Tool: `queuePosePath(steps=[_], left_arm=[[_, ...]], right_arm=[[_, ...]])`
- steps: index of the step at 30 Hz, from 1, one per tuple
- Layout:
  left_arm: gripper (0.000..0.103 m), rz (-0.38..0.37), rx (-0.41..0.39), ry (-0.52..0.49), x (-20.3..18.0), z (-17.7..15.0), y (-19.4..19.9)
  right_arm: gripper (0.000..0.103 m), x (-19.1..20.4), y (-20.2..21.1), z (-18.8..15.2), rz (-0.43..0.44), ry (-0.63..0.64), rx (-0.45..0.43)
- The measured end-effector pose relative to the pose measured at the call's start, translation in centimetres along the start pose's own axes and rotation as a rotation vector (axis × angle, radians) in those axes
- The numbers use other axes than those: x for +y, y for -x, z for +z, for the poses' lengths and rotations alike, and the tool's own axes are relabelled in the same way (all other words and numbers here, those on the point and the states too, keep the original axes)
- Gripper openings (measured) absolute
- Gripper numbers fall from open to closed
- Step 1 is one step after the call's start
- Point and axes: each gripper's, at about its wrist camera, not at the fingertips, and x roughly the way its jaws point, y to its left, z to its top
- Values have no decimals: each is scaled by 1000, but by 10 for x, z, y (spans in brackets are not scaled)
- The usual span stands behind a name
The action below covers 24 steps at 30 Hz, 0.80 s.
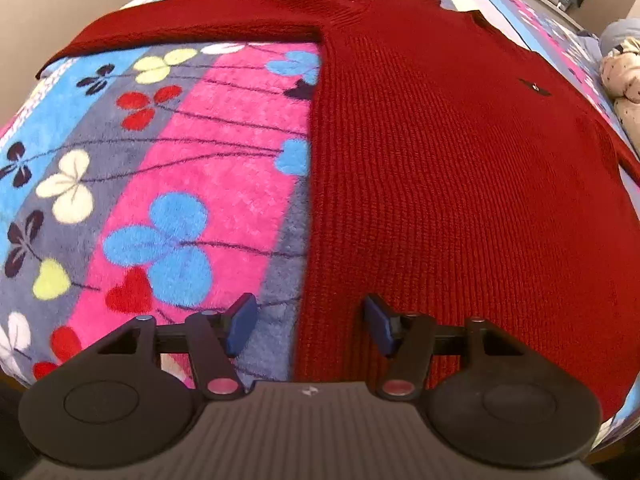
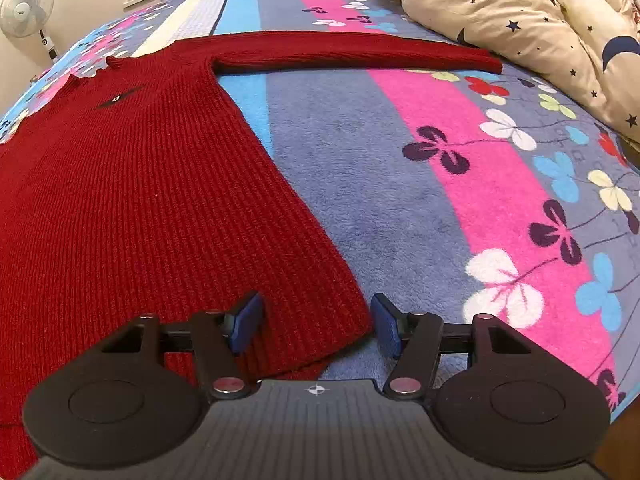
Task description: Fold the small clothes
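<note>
bed (image 2: pixel 360 184) plush: pinching low could catch blanket along with hem. sweater (image 1: pixel 440 168) flat on bed, sleeves spread, unfolded. left gripper (image 1: pixel 310 322) released, straddling left hem corner; right gripper (image 2: pixel 316 322) released at right hem corner. uneven lift would skew fold; duvet (image 2: pixel 540 28) near right sleeve cuff could snag.

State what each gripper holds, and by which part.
Nothing: left gripper and right gripper are open, straddling the red sweater at its bottom corners.

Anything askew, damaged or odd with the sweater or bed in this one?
Nothing stands out. The red sweater lies flat on the flowered blanket, sleeves spread sideways, hem straight. Both tongs, left and right, are open at its bottom corners. A star-print duvet is bunched beside it.
</note>
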Motion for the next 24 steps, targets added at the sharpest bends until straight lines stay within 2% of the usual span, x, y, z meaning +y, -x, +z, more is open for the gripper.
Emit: queuePosePath(steps=[7, 9, 10, 11, 14, 20, 24], left_arm=[[40, -45, -11, -22, -3, 3, -1], [32, -58, -13, -31, -5, 4, -2], [27, -57, -17, -39, -6, 3, -2], [23, -56, -21, -49, -8, 3, -2], [16, -42, -33, -76, -12, 2, 0], [12, -48, -49, -61, -9, 3, 4], [15, -25, -42, -95, -12, 4, 3]], right_arm=[[42, 5, 2, -1, 21, 39, -5], [28, 5, 4, -1, 49, 33, -2], [24, 5, 4, -1, 62, 30, -1], [23, 5, 5, -1, 65, 28, -2], [21, 4, 8, -1, 78, 16, -8], [18, -11, 21, 4, 126, -59, -41], [20, -12, 11, 2, 113, -63, 19]])
